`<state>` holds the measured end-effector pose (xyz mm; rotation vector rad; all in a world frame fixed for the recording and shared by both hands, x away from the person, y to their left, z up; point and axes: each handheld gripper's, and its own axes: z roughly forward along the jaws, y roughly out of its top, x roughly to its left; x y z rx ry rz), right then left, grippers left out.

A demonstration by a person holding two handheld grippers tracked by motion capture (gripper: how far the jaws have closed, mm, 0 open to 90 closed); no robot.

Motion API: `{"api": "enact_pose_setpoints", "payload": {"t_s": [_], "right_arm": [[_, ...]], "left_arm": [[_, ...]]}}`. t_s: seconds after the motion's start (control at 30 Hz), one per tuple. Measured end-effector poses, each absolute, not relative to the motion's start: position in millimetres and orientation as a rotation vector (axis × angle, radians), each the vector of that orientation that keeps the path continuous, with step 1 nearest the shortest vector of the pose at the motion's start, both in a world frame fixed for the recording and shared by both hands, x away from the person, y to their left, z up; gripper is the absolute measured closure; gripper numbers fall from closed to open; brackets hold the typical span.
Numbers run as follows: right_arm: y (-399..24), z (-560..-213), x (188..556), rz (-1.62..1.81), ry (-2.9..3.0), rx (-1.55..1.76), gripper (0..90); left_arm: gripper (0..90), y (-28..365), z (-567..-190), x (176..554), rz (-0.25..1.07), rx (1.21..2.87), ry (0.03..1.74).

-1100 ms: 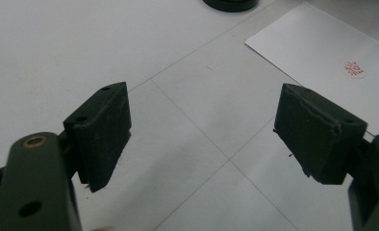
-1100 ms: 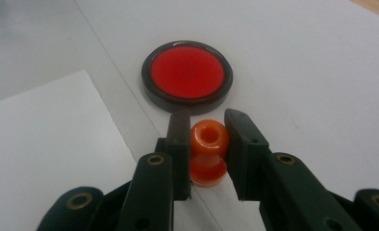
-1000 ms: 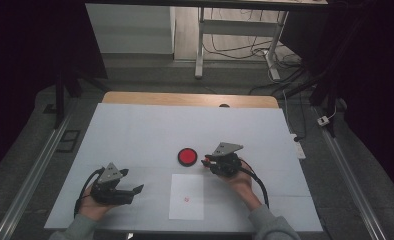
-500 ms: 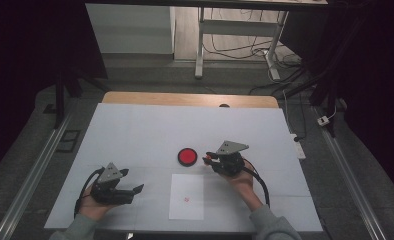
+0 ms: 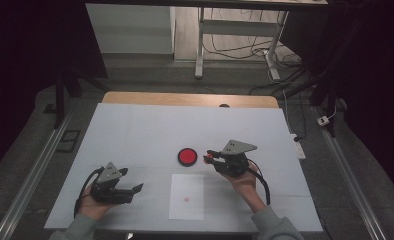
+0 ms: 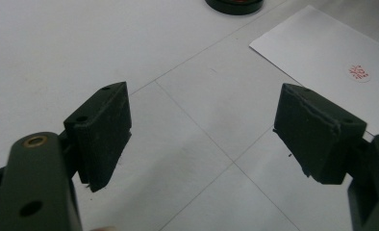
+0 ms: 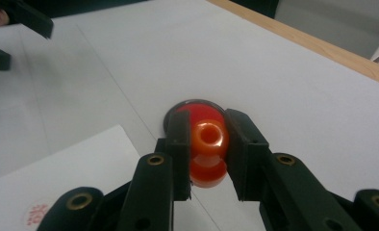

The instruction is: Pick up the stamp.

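Observation:
My right gripper (image 5: 209,158) is shut on an orange-red stamp (image 7: 208,144), held just right of a round red ink pad (image 5: 187,156) with a black rim. In the right gripper view the stamp hangs between the pads above the ink pad (image 7: 197,109). A white sheet (image 5: 187,196) with a small red stamp mark (image 5: 186,199) lies in front of the pad. My left gripper (image 5: 136,189) rests on the table at the near left, pointing right, with its jaws open and nothing between them (image 6: 202,130).
The white table top (image 5: 150,130) has a wooden strip (image 5: 190,99) along its far edge. Beyond it is a dark floor with cables and a table frame (image 5: 235,40). Metal rails run along both sides.
My right gripper has risen a little with the stamp still in it. The left gripper has stayed where it was.

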<state>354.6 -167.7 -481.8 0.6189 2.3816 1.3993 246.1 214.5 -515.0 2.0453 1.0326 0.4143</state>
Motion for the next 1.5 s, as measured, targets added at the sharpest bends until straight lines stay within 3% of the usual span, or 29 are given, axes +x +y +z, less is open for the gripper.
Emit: {"api": "enact_pose_setpoints", "payload": {"t_s": [0.53,1.5], "right_arm": [[-170.9,-459.3,333.7,1.543,2.357,0.591,71.5],[-137.1,-470.7,313.0,1.569,2.486,0.504,71.5]], "left_arm": [[20.9,215.4,-514.1,245.9,0.423,2.038,1.023],[20.8,214.4,-516.1,250.3,0.421,2.047,1.017]]}}
